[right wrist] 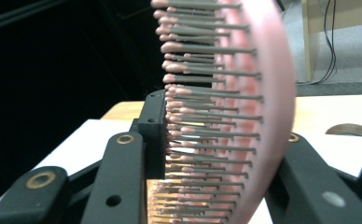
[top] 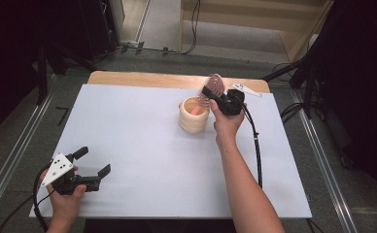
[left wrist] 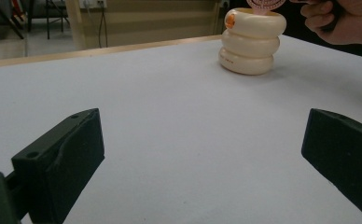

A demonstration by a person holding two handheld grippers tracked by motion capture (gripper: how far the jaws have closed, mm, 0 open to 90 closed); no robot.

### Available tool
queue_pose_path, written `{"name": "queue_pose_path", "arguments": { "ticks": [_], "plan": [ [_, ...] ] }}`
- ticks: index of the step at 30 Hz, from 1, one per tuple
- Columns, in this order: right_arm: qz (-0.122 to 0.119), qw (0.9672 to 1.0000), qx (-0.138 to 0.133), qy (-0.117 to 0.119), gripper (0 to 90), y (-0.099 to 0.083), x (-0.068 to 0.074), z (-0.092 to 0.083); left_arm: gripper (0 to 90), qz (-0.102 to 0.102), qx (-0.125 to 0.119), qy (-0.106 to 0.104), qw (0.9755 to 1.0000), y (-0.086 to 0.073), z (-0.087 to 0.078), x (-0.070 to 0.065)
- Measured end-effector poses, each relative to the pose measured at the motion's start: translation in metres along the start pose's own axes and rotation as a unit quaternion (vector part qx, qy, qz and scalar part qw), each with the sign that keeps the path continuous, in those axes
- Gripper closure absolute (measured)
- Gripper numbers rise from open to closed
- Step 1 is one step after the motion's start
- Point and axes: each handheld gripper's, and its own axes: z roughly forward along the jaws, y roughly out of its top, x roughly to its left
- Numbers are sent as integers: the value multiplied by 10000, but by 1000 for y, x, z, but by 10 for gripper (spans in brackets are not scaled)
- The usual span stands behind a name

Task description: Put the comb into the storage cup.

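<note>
A pink hairbrush (top: 214, 84) with grey, pink-tipped bristles (right wrist: 207, 93) stands upright over a cream ribbed holder (top: 192, 124) at the table's far middle. Its lower end reaches down into the holder's mouth. My right gripper (top: 210, 93) is shut on the brush head: one pad (right wrist: 155, 135) lies against the bristle tips and the other jaw sits behind the brush's back. My left gripper (top: 94, 160) rests low at the near left of the table, open, with nothing between its jaws (left wrist: 202, 149). From there the holder (left wrist: 251, 46) stands far ahead, with the brush (left wrist: 263, 3) above it.
A white mat (top: 143, 145) covers the table, with a strip of bare wood (top: 147, 77) along the far edge. The right gripper's cable (top: 257, 145) trails down the mat beside the forearm. Dark stands and floor rails flank the table on both sides.
</note>
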Motion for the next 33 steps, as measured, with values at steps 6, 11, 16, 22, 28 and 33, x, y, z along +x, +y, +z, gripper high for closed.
{"name": "queue_pose_path", "arguments": {
  "ticks": [6, 11, 16, 22, 28, 33],
  "plan": [
    [174, 9997, 35, 191, 342, 0, -9, -3, 0, 23, 14, -18, 10000, 0, 0, 0],
    [32, 9998, 24, 215, 89, 2, -9, -7, 0, 20, 14, -9, 10000, 0, 0, 0],
    [-156, 9997, 105, 125, 0, 4, -5, -10, 0, 6, 14, -7, 10000, 0, 0, 0],
    [-396, 9990, 130, 138, 0, 7, -1, -18, 0, 0, 2, -7, 10000, 0, 0, 0],
    [-730, 9972, 124, 109, 0, 9, 5, -29, 0, 11, 10, -8, 10000, 0, 0, 0],
    [-794, 9967, 126, 89, 0, 9, 4, -38, 0, 8, 1, -8, 10000, 0, 0, 0]
  ]
}}
